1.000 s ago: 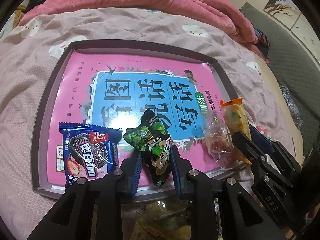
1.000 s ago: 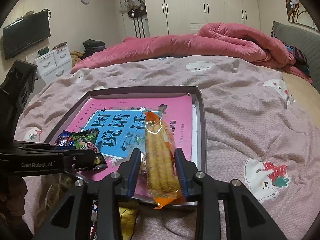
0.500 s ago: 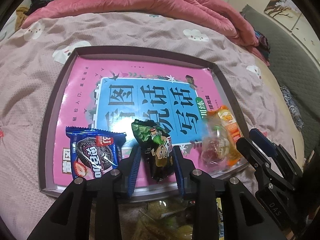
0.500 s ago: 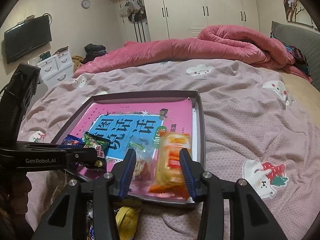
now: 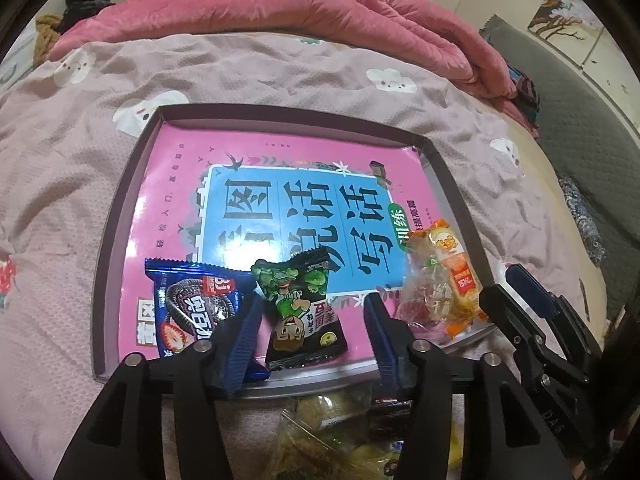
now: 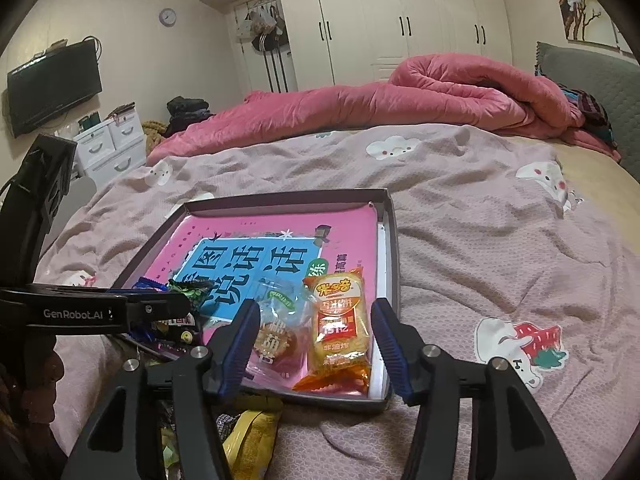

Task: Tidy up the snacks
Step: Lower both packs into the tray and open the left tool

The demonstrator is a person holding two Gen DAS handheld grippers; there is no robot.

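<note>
Snacks sit in a row along the near edge of the shallow tray (image 5: 116,216) on the bed (image 5: 80,152): blue cookie pack (image 5: 188,312), green-and-black snack packet (image 5: 300,304), clear candy bag (image 5: 424,296), orange rice-cracker pack (image 5: 456,276). Left gripper (image 5: 312,336) is opening, fingers (image 5: 244,336) released, the green packet lying loose between them. Right gripper (image 6: 316,340) is opening too, fingers (image 6: 390,340) clear of the candy bag (image 6: 280,332) and cracker pack (image 6: 340,332) lying between them. Plenty of bare pink book cover (image 5: 280,200) beyond the row. More wrappers (image 5: 320,432) crowd the bed just before the tray's rim. Only the right wrist view shows the wardrobe (image 6: 400,20) and wall television (image 6: 52,84).
</note>
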